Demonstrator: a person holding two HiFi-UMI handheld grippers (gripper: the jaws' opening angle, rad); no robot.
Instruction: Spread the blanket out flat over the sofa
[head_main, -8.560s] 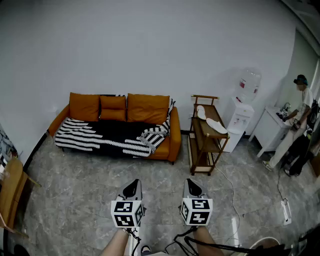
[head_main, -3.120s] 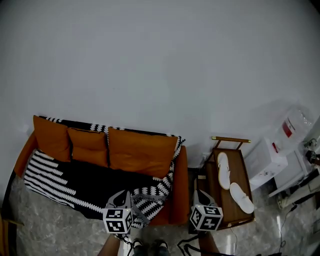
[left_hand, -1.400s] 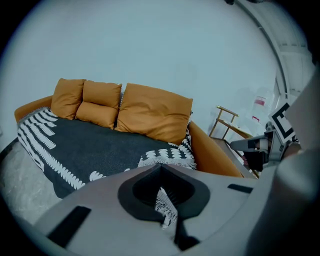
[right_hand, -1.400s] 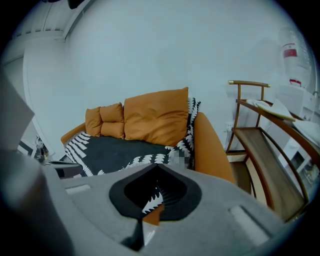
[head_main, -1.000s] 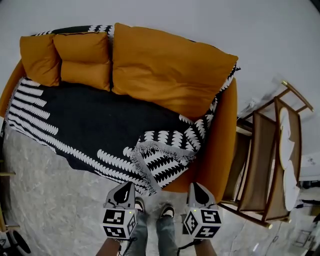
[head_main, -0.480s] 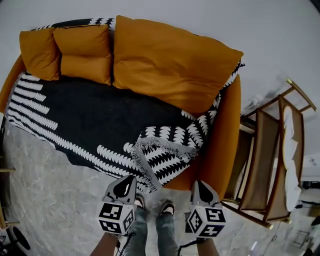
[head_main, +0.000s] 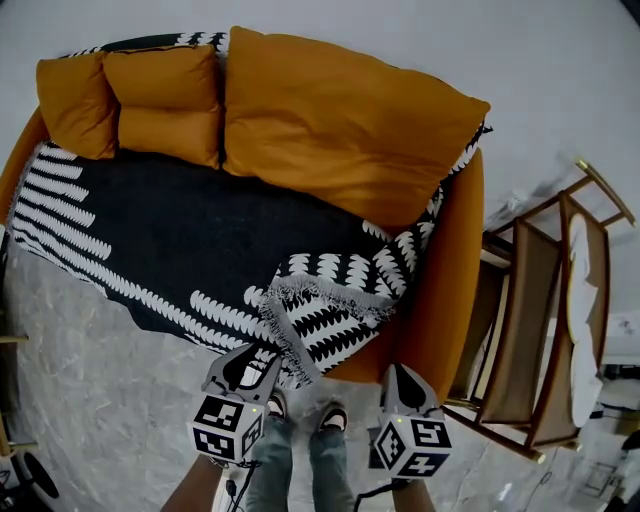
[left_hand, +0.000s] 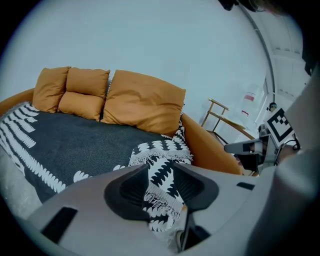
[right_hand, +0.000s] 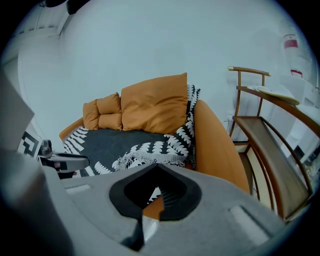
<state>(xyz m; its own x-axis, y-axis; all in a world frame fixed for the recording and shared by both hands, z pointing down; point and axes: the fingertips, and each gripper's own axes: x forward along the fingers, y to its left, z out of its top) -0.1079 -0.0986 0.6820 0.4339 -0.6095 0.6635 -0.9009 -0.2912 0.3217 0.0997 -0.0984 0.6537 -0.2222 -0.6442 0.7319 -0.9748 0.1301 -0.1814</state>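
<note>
White wall (head_main: 400, 40), orange sofa (head_main: 455, 290), black-and-white blanket (head_main: 180, 230), corner folded back

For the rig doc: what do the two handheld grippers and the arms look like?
Left gripper and right gripper: grey tapered bodies, jaws lined with black ribbed pads. Each carries a white cube with black square markers. Thin dark cables trail beneath. No sleeves show. Left jaws have just been opening, blanket fringe between them.

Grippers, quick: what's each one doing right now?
Left gripper: jaws open, have just been opening; a fold of the blanket shows between them, not gripped.
Right gripper: jaws shut, holding nothing.
</note>
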